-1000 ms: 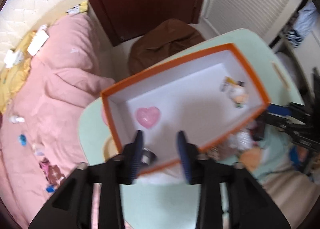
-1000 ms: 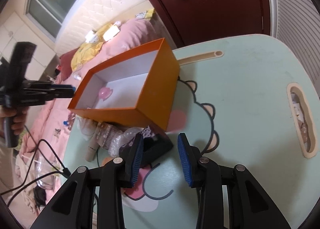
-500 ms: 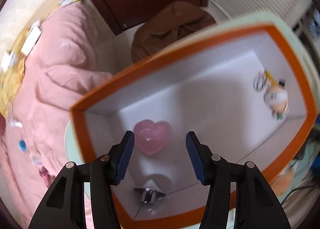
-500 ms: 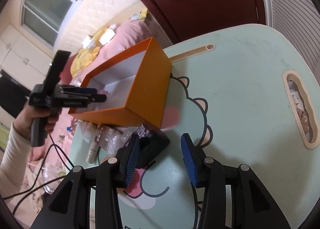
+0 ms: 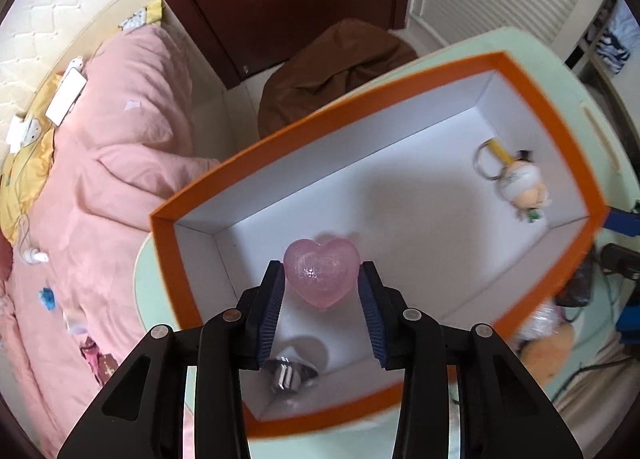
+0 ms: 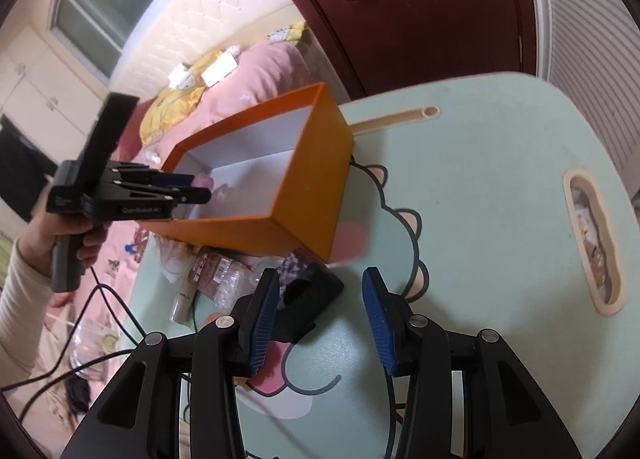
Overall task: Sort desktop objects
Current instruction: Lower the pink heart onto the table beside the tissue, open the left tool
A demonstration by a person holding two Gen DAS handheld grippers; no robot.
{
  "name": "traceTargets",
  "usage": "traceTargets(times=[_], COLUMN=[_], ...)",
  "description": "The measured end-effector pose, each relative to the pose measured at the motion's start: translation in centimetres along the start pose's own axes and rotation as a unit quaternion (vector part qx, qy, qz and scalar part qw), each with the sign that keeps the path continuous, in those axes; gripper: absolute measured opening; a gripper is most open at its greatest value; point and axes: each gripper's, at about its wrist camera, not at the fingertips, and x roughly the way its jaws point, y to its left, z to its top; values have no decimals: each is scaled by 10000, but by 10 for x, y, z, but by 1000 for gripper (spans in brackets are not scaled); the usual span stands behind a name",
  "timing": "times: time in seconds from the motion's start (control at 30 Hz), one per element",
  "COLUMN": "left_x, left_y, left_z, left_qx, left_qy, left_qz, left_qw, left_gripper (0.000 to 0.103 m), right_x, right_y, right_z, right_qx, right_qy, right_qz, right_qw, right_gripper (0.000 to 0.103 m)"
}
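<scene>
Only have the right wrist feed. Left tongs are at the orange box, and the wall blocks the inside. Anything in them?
Observer: Yes. The left tongs have their pads against both sides of a pink heart. It looks gripped, inside the orange box.
Operator: Anything else in the box?
Observer: A doll keychain lies on the floor of the box, at the end far from the heart.
Operator: That all?
Observer: No. A small metal clip sits by the near wall, under the left tongs in the left wrist view.
</scene>
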Motion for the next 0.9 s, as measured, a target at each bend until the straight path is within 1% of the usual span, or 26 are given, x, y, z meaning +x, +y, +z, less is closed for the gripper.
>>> traceTargets(times=[0.2,0.33,0.43,0.5,0.57,0.67,0.73,0.8,0.83,0.9], left_x=[-46,-60,-59,-55,-52,-42,-31,-21,-16,-8], left_y=[-12,-18,-25,-28,-31,-33,-30,-27,-26,-25], left_z=[-19,-39,-56,-69,-81,-96,-105,-112,-115,-121], left_qx=[16,-18,-183,-401,-657,-1035,-1367,-1584,-1666,-1823], left_qy=[-528,-740,-776,-783,-773,-671,-599,-571,-567,-590], left_qz=[141,212,144,103,138,126,23,7,18,35], left_qw=[9985,9970,9967,9961,9947,9923,9888,9857,9844,9815], left_gripper=[40,40,40,40,40,40,40,40,40,40], right_x=[-2,-4,-6,-3,4,14,21,26,27,28], right_y=[20,37,58,72,89,100,107,110,110,109], right_z=[4,12,21,24,25,24,24,24,25,34], right_qx=[-427,-768,-1148,-1422,-1703,-1772,-1818,-1802,-1748,-1548], right_qy=[-66,-68,19,169,348,488,582,653,706,879], right_qz=[-209,-336,-352,-417,-619,-538,-484,-463,-402,-75], right_qw=[9988,9965,9928,9888,9828,9815,9804,9804,9812,9840], right_gripper=[42,42,43,43,43,43,43,43,43,43])
